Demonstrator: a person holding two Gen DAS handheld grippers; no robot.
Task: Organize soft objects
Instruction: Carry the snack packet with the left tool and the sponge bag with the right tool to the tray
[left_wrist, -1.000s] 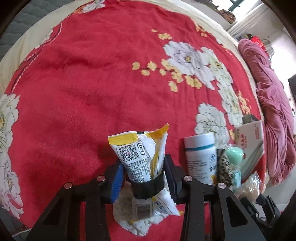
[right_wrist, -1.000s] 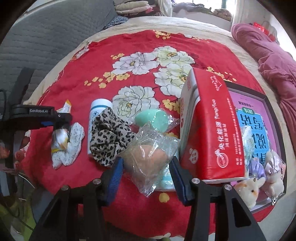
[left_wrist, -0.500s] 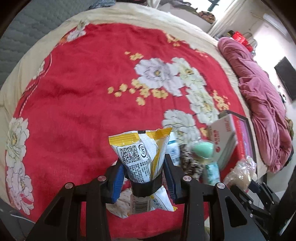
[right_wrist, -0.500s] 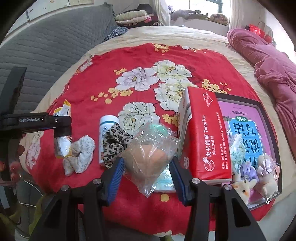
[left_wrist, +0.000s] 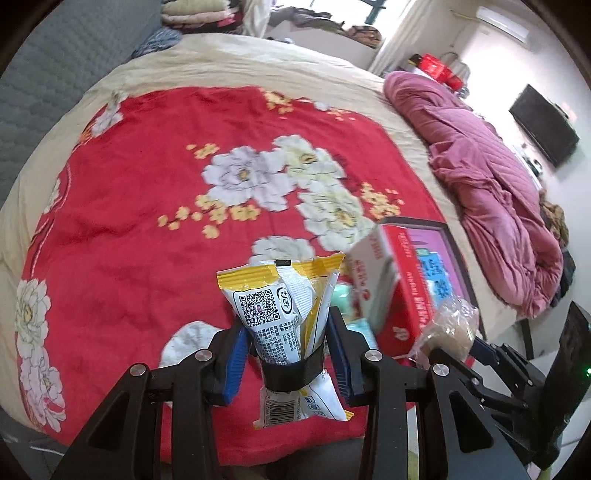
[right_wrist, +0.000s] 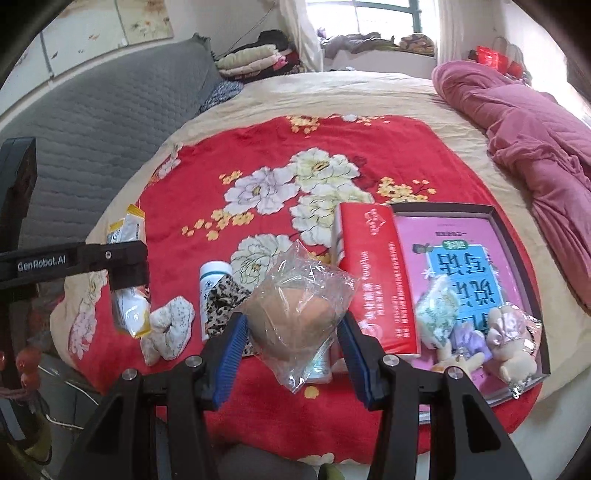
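While gripped: snack packet (left_wrist: 284, 314), bagged sponge (right_wrist: 299, 314)

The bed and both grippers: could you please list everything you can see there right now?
Blanket: one, red with flowers, spread over the bed.
Snack packet: one, yellow and white, in the left gripper.
Bagged sponge: one, tan in clear plastic, in the right gripper.
Tissue pack: one, red, beside the tray.
Tray: one, dark rim, pink base, right side.
Plush toys: several, pale, in the tray's near corner.
Bottle: one, white, lying on the blanket.
Scrunchies: two, one white, one leopard-print.
Quilt: one, pink, bunched at right.
Left gripper: shut.
Right gripper: shut.
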